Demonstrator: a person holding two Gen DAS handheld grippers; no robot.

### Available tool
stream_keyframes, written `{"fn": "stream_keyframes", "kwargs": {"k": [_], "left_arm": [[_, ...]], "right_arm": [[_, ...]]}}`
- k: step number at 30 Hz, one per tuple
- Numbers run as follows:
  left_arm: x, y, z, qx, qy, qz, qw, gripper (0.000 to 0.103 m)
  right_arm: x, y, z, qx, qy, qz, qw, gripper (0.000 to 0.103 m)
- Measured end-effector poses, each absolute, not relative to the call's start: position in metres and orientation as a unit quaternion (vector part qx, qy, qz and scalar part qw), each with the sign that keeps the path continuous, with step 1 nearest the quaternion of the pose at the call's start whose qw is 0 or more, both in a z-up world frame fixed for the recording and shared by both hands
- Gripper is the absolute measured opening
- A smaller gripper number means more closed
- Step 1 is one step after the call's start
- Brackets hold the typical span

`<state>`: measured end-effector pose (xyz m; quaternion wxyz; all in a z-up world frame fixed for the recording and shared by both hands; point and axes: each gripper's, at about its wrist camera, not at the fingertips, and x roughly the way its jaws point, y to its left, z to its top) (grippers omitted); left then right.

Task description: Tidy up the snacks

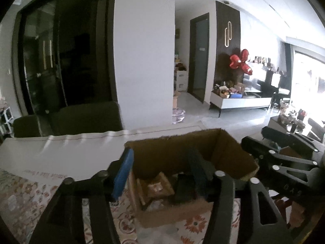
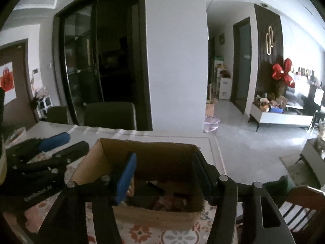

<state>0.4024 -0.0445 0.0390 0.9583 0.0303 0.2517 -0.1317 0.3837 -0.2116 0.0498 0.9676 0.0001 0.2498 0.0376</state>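
An open brown cardboard box (image 1: 227, 148) stands on the patterned tablecloth, also in the right wrist view (image 2: 113, 152). Snack packets (image 1: 158, 187) lie on its bottom, dim and hard to tell apart; they also show in the right wrist view (image 2: 172, 200). My left gripper (image 1: 160, 172) is open and empty, hovering above the box's left part. My right gripper (image 2: 162, 174) is open and empty, above the box's near side. Each gripper shows in the other's view: the right (image 1: 288, 158) beside the box's right wall, the left (image 2: 59, 146) left of the box.
The table has a floral cloth (image 2: 142, 231) near me and a white cover (image 1: 61, 154) beyond. Dark chairs (image 2: 110, 114) stand at the far edge, a wooden chair (image 2: 300, 205) at the right. A white pillar (image 2: 176, 61) and living room lie behind.
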Motion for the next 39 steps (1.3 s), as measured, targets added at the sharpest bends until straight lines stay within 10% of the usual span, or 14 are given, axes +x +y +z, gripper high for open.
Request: {"fn": "stream_keyframes", "kwargs": {"k": [18,39], "left_arm": [[0.265,-0.015,0.031,0.050,0.214,-0.077,0.973,0.096],[0.127,-0.003,0.021,0.066,0.203,-0.075,0.974,0.103]], "right_arm": [[0.249,-0.203,0.049,-0.003,0.218,0.003,0.976,0.084],[0.112,-0.189,0.040,0.003,0.220,0.004,0.975,0.087]]}}
